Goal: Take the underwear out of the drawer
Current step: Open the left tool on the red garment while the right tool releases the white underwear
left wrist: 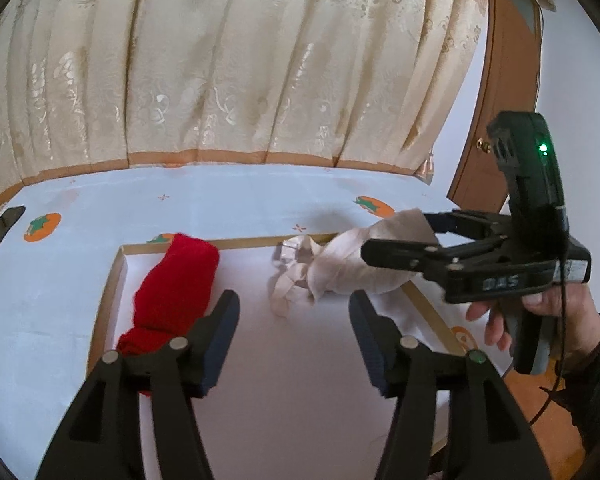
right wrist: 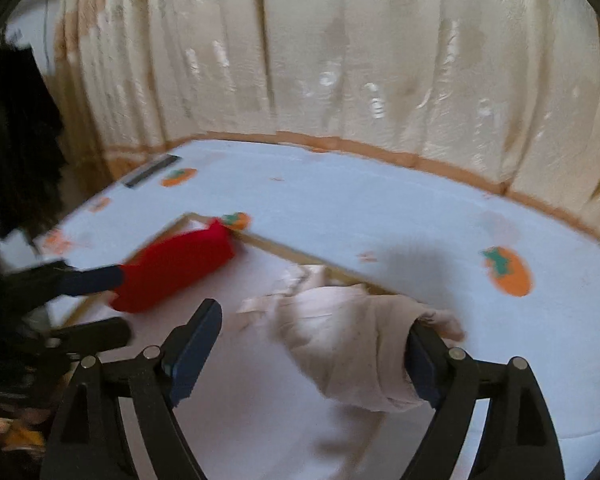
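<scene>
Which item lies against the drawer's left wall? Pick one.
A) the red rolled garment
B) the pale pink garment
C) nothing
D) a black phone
A: the red rolled garment lies along the left wall of the drawer, while the pale pink garment lies at the right side.

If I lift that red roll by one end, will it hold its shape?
Probably not: the red roll looks like soft knit, so it should sag. It seems light and may unroll. It lies beside the left gripper, not gripped.
</scene>
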Action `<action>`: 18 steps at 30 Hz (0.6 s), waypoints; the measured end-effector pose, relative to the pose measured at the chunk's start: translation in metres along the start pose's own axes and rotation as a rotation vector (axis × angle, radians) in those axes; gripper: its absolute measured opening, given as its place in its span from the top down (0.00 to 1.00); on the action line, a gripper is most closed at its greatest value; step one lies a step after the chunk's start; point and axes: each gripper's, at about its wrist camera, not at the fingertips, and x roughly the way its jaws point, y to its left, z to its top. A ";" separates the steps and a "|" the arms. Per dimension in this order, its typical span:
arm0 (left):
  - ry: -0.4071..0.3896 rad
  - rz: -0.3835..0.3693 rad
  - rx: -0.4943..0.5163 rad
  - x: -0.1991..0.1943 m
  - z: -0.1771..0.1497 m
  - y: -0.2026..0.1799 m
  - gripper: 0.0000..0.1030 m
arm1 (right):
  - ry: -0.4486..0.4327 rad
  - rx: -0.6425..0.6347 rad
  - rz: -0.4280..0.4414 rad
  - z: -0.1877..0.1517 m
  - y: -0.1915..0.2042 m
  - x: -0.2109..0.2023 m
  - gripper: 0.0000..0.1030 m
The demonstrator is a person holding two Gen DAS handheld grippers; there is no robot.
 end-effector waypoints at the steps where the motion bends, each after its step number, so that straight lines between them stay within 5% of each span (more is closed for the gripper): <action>1: -0.002 0.002 0.002 -0.001 -0.001 0.000 0.44 | 0.003 0.007 0.030 0.000 0.000 -0.001 0.16; 4: -0.005 0.012 0.009 -0.005 -0.004 0.001 0.44 | 0.090 0.009 0.023 -0.006 0.003 0.004 0.16; 10: -0.019 0.029 0.012 -0.014 -0.013 0.010 0.44 | 0.187 0.030 0.143 -0.044 0.018 -0.009 0.16; 18: -0.028 0.031 0.019 -0.022 -0.017 0.007 0.44 | 0.264 0.029 0.126 -0.070 0.036 -0.020 0.16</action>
